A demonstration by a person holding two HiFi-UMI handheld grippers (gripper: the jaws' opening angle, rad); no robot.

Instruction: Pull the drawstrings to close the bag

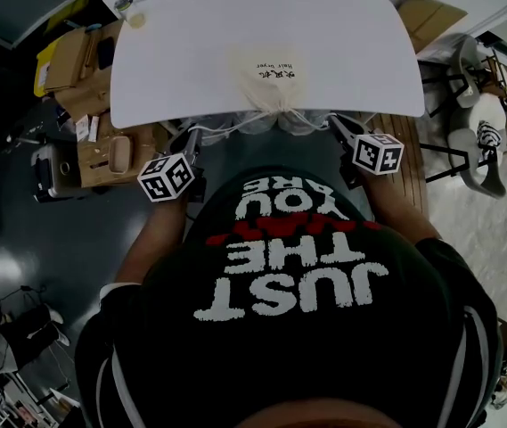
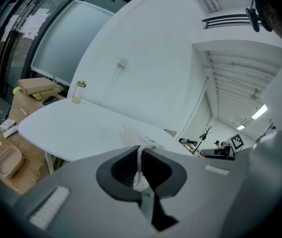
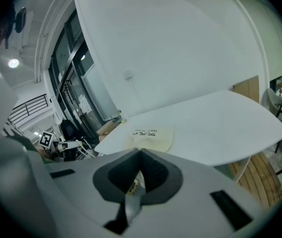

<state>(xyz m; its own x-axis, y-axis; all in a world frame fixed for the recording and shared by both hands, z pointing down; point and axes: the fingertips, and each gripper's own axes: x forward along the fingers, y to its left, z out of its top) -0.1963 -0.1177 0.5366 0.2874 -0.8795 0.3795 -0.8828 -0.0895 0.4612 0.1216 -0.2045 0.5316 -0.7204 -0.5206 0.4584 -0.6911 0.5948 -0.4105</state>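
A cream drawstring bag (image 1: pixel 271 77) with black print lies on the white table (image 1: pixel 191 52), its gathered mouth at the near edge. Thin white drawstrings (image 1: pixel 226 130) run out from the mouth to both sides. My left gripper (image 1: pixel 194 139) is below the table's near edge on the left, shut on the left drawstring (image 2: pixel 140 163). My right gripper (image 1: pixel 336 125) mirrors it on the right, shut on the right drawstring (image 3: pixel 134 183). The bag (image 3: pixel 149 137) shows past the right jaws and, partly hidden, past the left gripper (image 2: pixel 141 150).
A small bottle (image 1: pixel 126 9) stands at the table's far left corner. Cardboard boxes (image 1: pixel 79 69) and a tray crowd the floor to the left. Chairs (image 1: pixel 480 123) and a wooden floor strip are to the right. My own torso fills the foreground.
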